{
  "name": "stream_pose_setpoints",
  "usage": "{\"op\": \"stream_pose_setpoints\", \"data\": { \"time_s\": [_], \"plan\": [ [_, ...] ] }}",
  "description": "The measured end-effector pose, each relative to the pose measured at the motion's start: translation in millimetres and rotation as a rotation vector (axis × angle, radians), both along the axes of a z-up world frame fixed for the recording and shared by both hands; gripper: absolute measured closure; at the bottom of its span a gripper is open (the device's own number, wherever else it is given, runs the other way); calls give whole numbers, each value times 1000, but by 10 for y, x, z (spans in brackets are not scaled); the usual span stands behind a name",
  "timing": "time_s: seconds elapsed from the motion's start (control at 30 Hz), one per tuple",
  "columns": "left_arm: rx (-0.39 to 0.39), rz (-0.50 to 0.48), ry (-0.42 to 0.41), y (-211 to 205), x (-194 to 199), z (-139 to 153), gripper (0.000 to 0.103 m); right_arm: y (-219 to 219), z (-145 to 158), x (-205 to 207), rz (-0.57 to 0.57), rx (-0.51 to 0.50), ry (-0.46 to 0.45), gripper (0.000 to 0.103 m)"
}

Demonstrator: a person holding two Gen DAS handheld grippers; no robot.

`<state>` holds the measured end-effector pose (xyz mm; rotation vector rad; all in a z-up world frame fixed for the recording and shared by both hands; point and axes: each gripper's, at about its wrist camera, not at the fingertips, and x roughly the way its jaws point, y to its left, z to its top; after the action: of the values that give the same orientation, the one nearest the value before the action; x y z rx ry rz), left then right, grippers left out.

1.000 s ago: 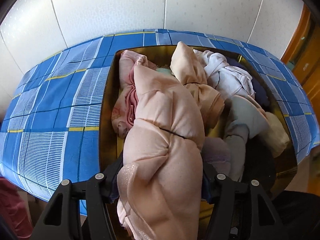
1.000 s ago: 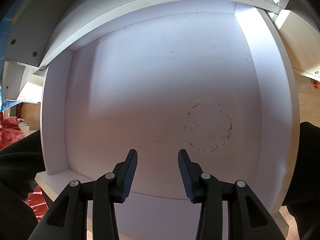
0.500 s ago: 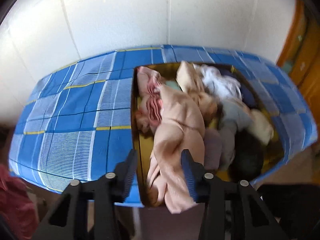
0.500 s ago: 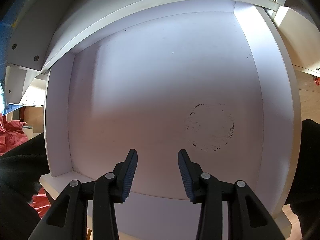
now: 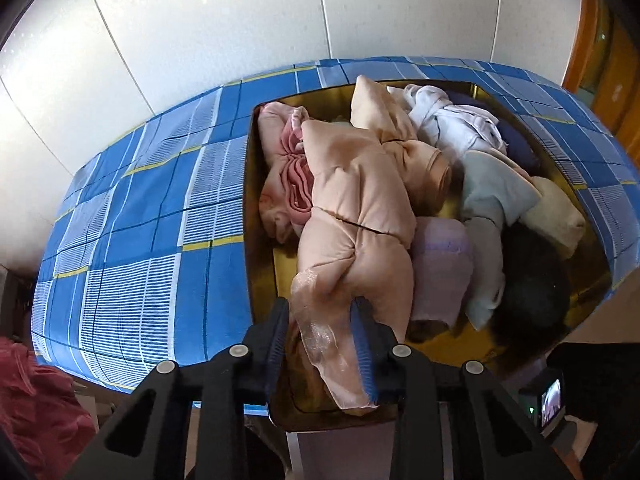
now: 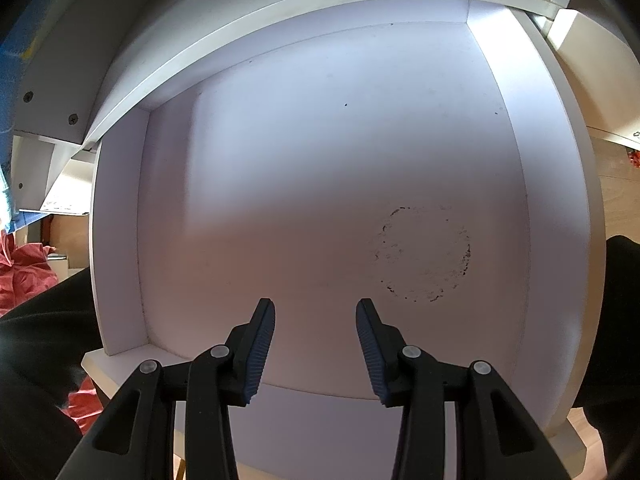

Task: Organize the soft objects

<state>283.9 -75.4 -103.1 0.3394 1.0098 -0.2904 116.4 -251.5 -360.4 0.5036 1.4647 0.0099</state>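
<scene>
Pinching one peach garment (image 5: 356, 216) (left fingers (image 5: 362, 336)), right fingers (image 6: 262, 336) gape, holding nothing.

No text, label, brand or number can be read in either view. The small lit screen (image 5: 552, 402) at the near right of the left wrist view shows only a pale blur, perhaps a picture. The strip of paper (image 6: 64, 205) under the shelf at the far left of the right wrist view carries tiny dark marks that may be print, too small to make out
</scene>
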Motion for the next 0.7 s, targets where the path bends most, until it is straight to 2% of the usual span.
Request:
{"op": "stream_pose_setpoints", "data": {
  "time_s": [0.13,0.2,0.33,0.43,0.53,0.7],
  "plan": [
    [18,6,-42,-35,-83,33,70,-9,8,-4,15,-2,-4,61],
    [15,15,-60,-34,-139,68,67,6,17,-4,15,-2,-5,61],
    [-30,40,-87,23,-279,142,42,18,22,-2,18,-9,-5,61],
    [-59,39,-96,41,-421,160,39,29,25,7,23,-10,-3,61],
    [-62,25,-115,30,-585,156,30,48,17,18,29,-18,0,60],
    [-89,27,-143,64,-880,159,21,101,7,46,41,-29,3,56]
  ]
}}
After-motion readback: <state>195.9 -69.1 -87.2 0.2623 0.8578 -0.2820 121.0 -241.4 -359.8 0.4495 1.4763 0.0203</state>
